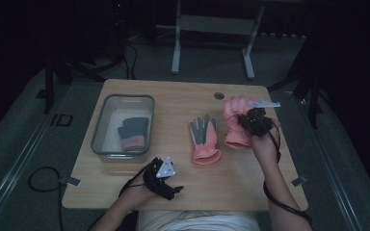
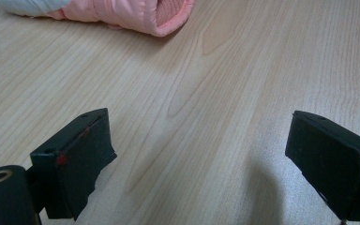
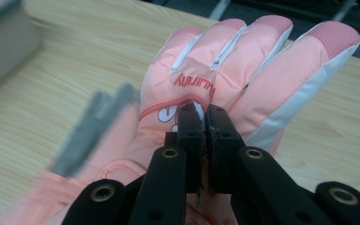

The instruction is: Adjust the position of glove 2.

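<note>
A: At the desk's (image 1: 125, 183) right side, where does the pink glove (image 1: 234, 126) sit against the right gripper (image 1: 251, 121)?

B: Its fingers are closed on a fold of the glove's back, as the right gripper view shows near the printed logo (image 3: 194, 82). The glove's long axis runs from the cuff near the hand up to the fingertips pointing away from the person.

A: And the bin (image 1: 107, 107)?

B: It lies well apart to the left, across the desk, with a dark glove (image 1: 134, 134) already inside. A second pink glove (image 1: 204, 140) rests between the bin and the held one.

A: Which hand is nearer the bin?

B: The left gripper (image 1: 166, 185), near the desk's front edge. Its fingers stand open and empty over bare wood, so the carry probably crosses leftward.
</note>
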Demonstrator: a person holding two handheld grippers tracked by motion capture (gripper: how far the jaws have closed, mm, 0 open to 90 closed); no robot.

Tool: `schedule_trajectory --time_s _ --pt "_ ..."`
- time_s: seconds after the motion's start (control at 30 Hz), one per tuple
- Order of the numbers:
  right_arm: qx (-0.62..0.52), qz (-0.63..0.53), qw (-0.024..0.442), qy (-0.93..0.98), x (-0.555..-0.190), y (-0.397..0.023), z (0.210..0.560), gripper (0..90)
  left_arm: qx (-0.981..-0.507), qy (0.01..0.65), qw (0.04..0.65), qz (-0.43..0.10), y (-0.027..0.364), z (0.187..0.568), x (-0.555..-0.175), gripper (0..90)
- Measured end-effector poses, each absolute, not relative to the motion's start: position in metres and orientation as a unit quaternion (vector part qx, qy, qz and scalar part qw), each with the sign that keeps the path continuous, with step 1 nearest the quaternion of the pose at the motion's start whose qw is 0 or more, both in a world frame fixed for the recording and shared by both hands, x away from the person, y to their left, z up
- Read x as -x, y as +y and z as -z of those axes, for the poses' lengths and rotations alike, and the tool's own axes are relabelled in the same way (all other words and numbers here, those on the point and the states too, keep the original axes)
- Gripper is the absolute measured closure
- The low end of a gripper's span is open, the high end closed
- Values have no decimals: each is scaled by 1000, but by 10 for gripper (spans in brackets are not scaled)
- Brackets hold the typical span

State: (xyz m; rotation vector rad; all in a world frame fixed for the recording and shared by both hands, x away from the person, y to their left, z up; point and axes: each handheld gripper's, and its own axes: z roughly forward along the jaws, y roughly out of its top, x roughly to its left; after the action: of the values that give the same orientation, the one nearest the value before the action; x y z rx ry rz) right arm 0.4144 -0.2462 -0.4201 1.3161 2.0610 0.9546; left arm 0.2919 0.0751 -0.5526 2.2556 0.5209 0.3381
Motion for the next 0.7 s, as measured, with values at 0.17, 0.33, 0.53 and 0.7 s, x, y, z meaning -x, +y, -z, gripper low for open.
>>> schedule_trajectory --time_s 0.17,0.33,0.53,0.7 --pt "-477 -370 244 759 -412 -220 408 859 -886 205 393 -135 76 552 -292 71" --pt "-466 -381 230 765 -407 -192 405 858 -886 204 393 -135 76 552 -292 71" --pt "-457 -380 216 775 -405 -168 413 858 -888 200 392 -134 74 552 -291 71" --pt "-461 -374 201 779 -403 -161 430 855 -889 199 390 -134 75 552 -292 71"
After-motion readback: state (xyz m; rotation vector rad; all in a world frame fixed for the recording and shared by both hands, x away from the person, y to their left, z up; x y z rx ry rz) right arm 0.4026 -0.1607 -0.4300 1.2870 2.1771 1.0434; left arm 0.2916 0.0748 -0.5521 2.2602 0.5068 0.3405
